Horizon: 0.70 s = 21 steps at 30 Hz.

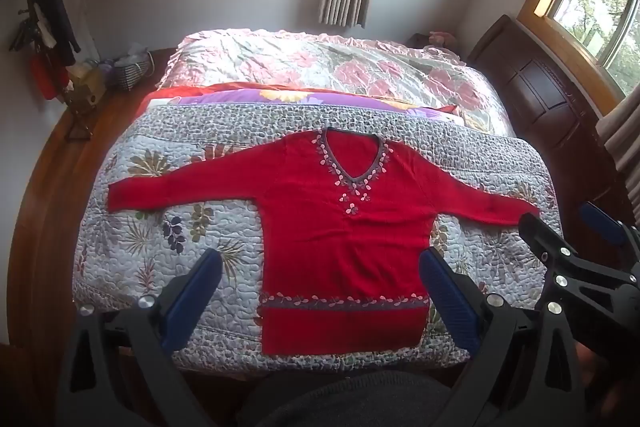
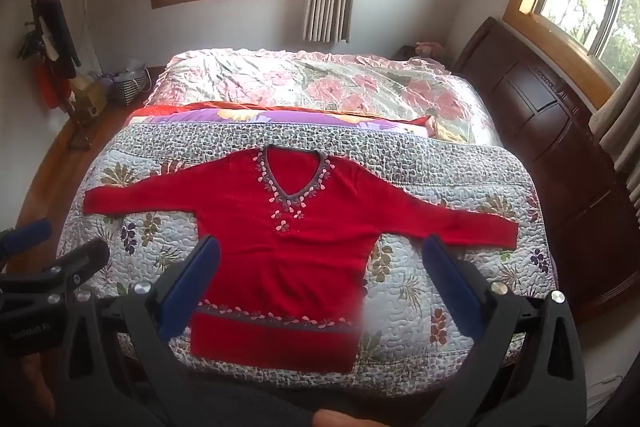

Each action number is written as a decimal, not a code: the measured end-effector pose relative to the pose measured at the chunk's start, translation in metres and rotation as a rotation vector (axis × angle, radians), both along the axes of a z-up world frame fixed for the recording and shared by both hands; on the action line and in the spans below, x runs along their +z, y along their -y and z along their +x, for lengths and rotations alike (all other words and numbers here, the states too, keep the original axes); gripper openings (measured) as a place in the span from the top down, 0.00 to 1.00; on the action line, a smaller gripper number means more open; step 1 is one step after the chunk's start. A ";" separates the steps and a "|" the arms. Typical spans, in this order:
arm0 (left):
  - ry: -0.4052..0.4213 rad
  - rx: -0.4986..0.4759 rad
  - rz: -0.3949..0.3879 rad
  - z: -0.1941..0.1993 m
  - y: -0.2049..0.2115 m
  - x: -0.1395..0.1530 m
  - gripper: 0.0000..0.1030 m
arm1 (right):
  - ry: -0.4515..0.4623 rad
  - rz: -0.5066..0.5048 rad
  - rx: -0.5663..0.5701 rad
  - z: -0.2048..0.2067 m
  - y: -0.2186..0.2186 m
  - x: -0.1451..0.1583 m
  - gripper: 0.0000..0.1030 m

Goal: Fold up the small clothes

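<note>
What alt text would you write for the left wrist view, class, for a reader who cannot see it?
A red V-neck sweater lies flat, sleeves spread, on a quilted floral bedspread. The open left gripper frames its hem, and the open right gripper hovers by one cuff.

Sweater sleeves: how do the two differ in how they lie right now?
The left sleeve lies nearly straight across the quilt; the right sleeve slants down toward the hem side. The right gripper hangs close to the right sleeve's cuff; nothing is near the left sleeve's. Both lie flat, unfolded.
</note>
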<state>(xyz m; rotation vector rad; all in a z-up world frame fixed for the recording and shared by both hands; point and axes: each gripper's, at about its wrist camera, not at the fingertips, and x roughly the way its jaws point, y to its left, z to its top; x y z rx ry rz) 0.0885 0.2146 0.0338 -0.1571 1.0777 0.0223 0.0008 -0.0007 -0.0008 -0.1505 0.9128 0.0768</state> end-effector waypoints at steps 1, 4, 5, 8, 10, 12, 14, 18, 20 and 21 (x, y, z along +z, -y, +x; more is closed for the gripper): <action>0.002 0.000 0.001 0.000 0.000 0.001 0.04 | -0.001 0.001 -0.002 0.000 0.000 0.000 0.03; 0.008 -0.004 0.010 0.000 -0.001 -0.001 0.04 | -0.008 0.010 0.003 0.001 0.002 -0.003 0.03; 0.010 -0.004 0.010 -0.001 0.000 -0.001 0.04 | -0.007 0.008 0.004 0.002 0.002 -0.003 0.03; 0.009 -0.003 0.005 -0.001 -0.004 0.001 0.04 | -0.005 0.006 0.006 0.005 0.004 -0.005 0.03; 0.006 -0.003 0.002 0.000 -0.003 0.002 0.04 | -0.002 0.005 -0.002 0.002 0.001 -0.001 0.03; 0.005 0.000 0.002 0.000 -0.003 0.002 0.04 | -0.003 0.005 -0.002 0.002 0.001 -0.002 0.03; 0.006 0.002 0.002 0.001 -0.002 0.000 0.04 | -0.001 0.005 -0.004 0.003 0.002 -0.002 0.03; 0.006 0.003 0.001 0.000 -0.003 0.001 0.04 | 0.000 0.002 0.001 0.000 0.001 -0.001 0.03; 0.005 0.002 -0.001 0.001 -0.003 0.002 0.04 | 0.001 -0.001 0.003 0.001 0.001 -0.001 0.03; 0.004 0.001 -0.001 0.001 -0.002 0.001 0.04 | 0.003 -0.002 0.002 0.000 0.001 -0.001 0.03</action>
